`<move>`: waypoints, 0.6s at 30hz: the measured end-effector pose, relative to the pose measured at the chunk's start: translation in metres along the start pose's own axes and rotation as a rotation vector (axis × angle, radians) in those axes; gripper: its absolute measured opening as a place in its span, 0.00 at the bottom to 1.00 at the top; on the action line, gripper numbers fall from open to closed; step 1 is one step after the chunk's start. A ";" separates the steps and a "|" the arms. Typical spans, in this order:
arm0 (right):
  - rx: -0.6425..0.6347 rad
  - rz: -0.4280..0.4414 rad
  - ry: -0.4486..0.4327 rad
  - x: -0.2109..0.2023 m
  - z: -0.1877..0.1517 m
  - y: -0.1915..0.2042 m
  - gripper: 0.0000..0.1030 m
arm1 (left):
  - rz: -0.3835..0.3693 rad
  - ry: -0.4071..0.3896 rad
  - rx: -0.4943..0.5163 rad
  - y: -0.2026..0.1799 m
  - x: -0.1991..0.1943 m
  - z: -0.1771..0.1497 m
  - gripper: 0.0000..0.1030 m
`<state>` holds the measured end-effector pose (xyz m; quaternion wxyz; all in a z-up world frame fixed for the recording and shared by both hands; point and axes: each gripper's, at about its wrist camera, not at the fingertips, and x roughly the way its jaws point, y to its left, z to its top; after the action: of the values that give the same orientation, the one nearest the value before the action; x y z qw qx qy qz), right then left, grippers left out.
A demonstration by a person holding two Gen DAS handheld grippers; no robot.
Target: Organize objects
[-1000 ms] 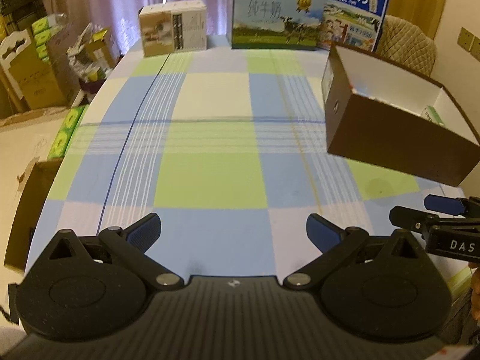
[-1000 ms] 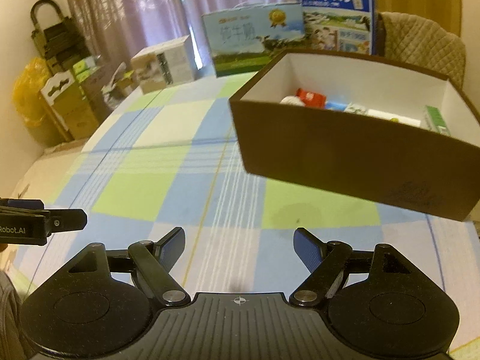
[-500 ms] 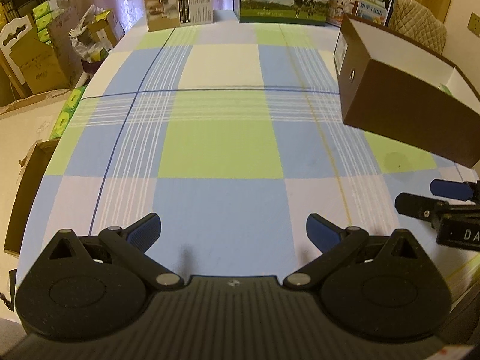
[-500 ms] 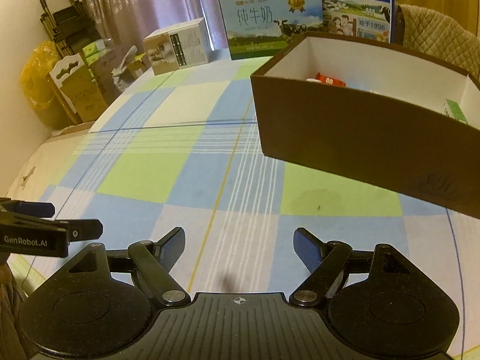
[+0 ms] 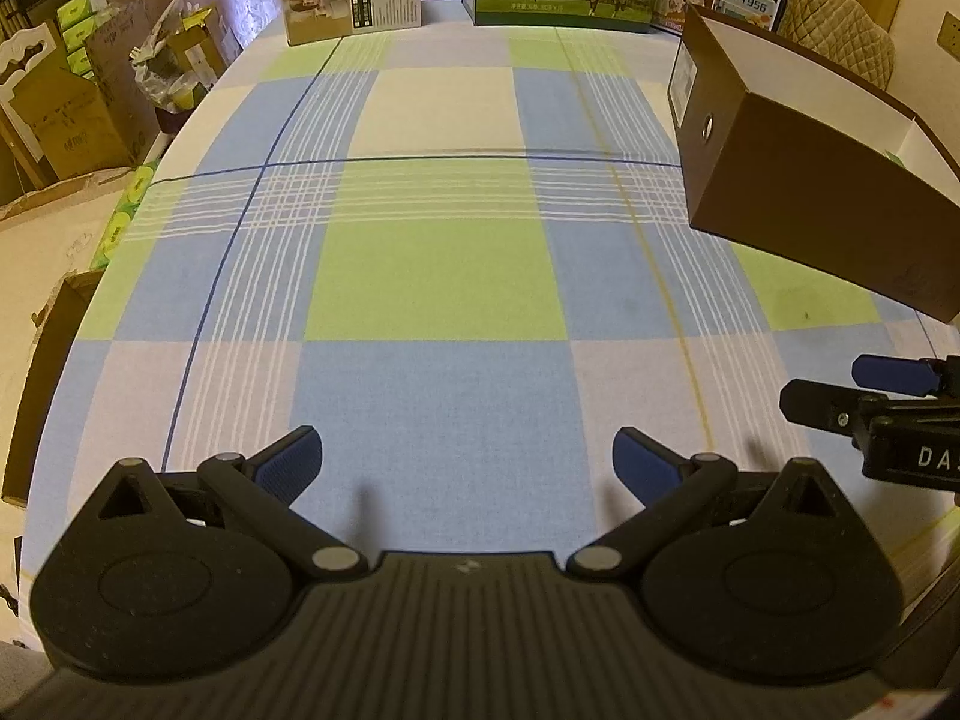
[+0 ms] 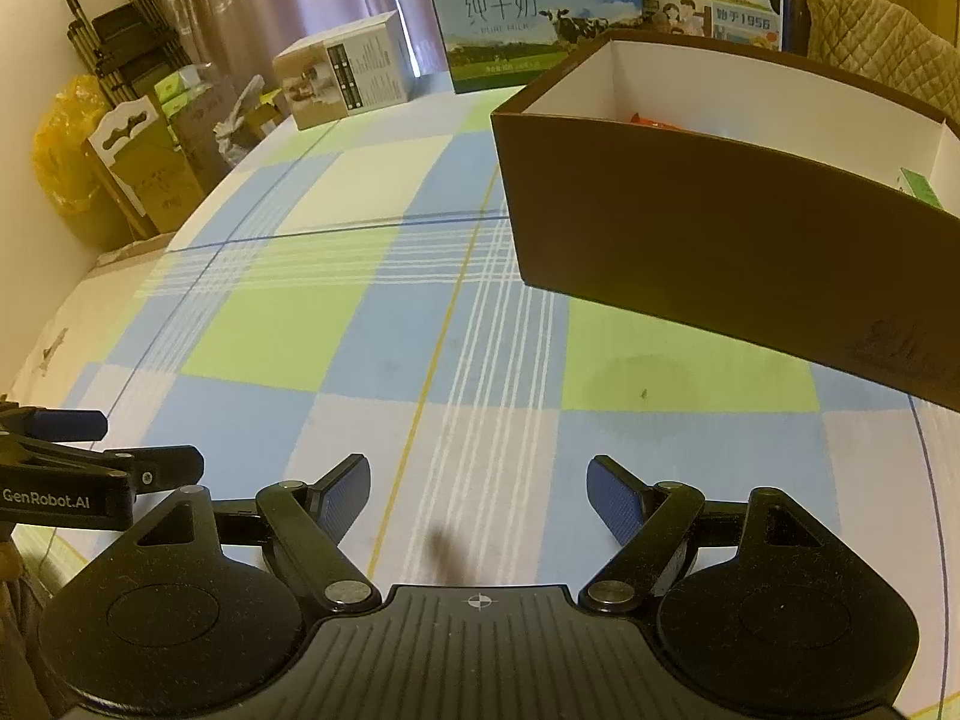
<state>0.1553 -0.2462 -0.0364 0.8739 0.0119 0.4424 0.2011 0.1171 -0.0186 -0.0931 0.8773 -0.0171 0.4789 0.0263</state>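
Note:
A brown cardboard box [image 5: 810, 192] with a white inside stands on the right part of the checked tablecloth [image 5: 432, 276]. In the right wrist view the box [image 6: 720, 228] shows a red packet [image 6: 651, 119] and a green-edged packet [image 6: 921, 186] peeking over its wall; the other contents are hidden. My left gripper [image 5: 465, 465] hangs open over the near table edge, empty. My right gripper [image 6: 477, 492] is open and empty too, short of the box. Each gripper shows at the edge of the other's view.
Two milk cartons [image 6: 534, 18] and a beige product box [image 6: 345, 78] stand at the table's far end. A quilted chair [image 5: 840, 30] is behind the brown box. Cardboard boxes and bags [image 5: 66, 102] crowd the floor to the left.
Both grippers have drawn back toward the near table edge and tipped downward. The box now looks farther away and less of its inside shows. Jaws stayed open.

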 end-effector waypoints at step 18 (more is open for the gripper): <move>-0.012 -0.005 0.033 0.005 -0.003 0.002 0.74 | -0.009 0.014 -0.009 0.001 0.005 0.001 0.99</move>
<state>0.1552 -0.2433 -0.0415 0.8670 0.0022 0.4557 0.2016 0.1207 -0.0176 -0.0972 0.8739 -0.0233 0.4849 0.0242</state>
